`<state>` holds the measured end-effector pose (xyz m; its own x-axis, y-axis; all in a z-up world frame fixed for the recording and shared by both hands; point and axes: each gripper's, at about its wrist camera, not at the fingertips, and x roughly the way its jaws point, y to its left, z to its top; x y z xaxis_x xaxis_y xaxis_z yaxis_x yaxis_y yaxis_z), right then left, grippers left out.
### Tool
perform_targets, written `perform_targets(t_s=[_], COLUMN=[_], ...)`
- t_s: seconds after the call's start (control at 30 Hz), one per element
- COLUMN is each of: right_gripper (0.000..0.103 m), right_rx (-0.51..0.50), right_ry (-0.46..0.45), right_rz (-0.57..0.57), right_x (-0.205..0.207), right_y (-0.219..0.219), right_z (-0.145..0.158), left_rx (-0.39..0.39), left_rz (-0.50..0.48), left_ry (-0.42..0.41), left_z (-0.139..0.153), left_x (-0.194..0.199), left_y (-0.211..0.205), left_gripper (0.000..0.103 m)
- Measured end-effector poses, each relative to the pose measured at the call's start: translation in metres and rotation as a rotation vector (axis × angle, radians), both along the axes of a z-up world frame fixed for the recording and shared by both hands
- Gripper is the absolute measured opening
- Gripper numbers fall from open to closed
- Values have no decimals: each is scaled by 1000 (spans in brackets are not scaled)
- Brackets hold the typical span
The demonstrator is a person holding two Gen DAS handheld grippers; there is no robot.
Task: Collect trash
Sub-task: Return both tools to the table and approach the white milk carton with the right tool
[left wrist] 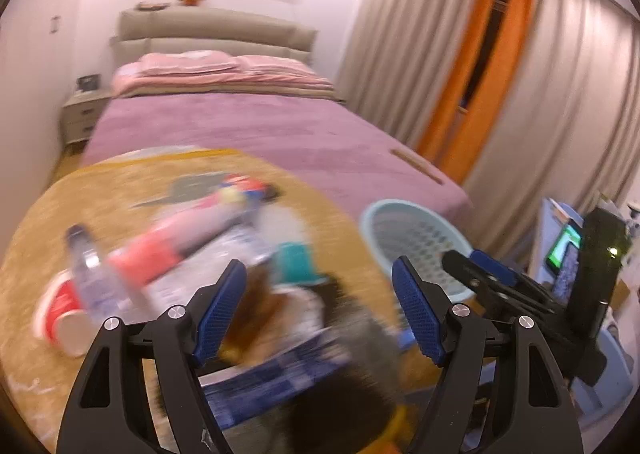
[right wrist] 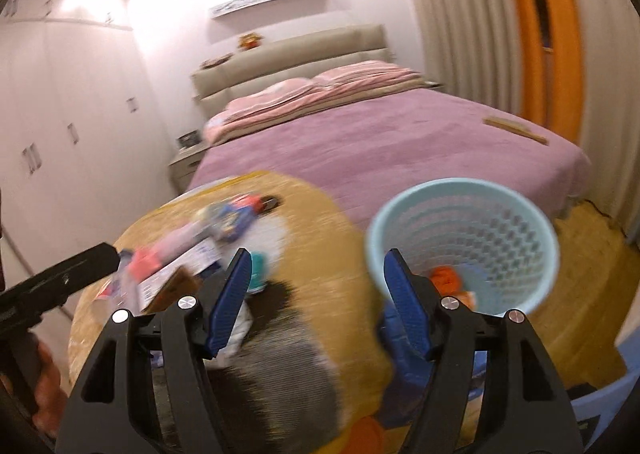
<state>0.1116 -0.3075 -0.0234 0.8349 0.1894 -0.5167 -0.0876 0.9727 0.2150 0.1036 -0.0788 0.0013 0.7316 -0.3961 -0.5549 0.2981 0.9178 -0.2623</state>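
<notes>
Trash lies on a round yellow-clothed table [left wrist: 48, 214]: a clear plastic bottle [left wrist: 94, 274], a red paper cup [left wrist: 60, 320], a pink and red tube [left wrist: 180, 234], a teal cup [left wrist: 294, 260], and blurred papers and wrappers. A light blue mesh basket [right wrist: 468, 238] stands to the right of the table, with an orange item [right wrist: 444, 278] inside. My left gripper [left wrist: 316, 310] is open and empty over the trash. My right gripper [right wrist: 316, 302] is open and empty, between the table and the basket. The basket also shows in the left wrist view [left wrist: 416, 238].
A bed with a purple cover [left wrist: 240, 130] lies behind the table. Grey and orange curtains [left wrist: 480, 74] hang at the right. A nightstand [left wrist: 80, 110] stands at the left of the bed. A phone on a stand [left wrist: 564, 250] is at the far right.
</notes>
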Motion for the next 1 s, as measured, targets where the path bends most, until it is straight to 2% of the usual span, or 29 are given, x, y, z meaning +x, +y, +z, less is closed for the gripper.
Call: perform_targets(t_s=[0.13,0.27,0.33,0.4,0.5,0.6,0.73,0.9,1.0], right_gripper=[65,65,65,65,75,79,79,78,71], right_rx=[2,52,42,20,37,87,-15,-34,-54], right_ry=[40,78,75,85,127,167,91,108,102], right_rz=[83,135,169,156,131,130,83,79,92], right_x=[-1,-9,-18,-24,-26,-28,-33,-10,-6], right_y=[39,67,85,100,108,113,118,103,102], right_z=[-14,-26,-29,-31,-38,-45,-34,-32,-32], left_rx=[-6,-14,-11,-16,-35,-44,-59,-63,-68], left_rz=[100,192,207,223,234,229,197,116,119], left_ry=[29,66,87,114,139,140,134,161,153], left_z=[-10,-22,-31,-42,-54,-58,-63,-75,-74], left_x=[-3,-4,-10,-13,-18,-22,-28,-26,-29], left_y=[50,92,107,120,133,137,132,105,106], left_gripper=[74,72,72,72,72,72,72,70,70])
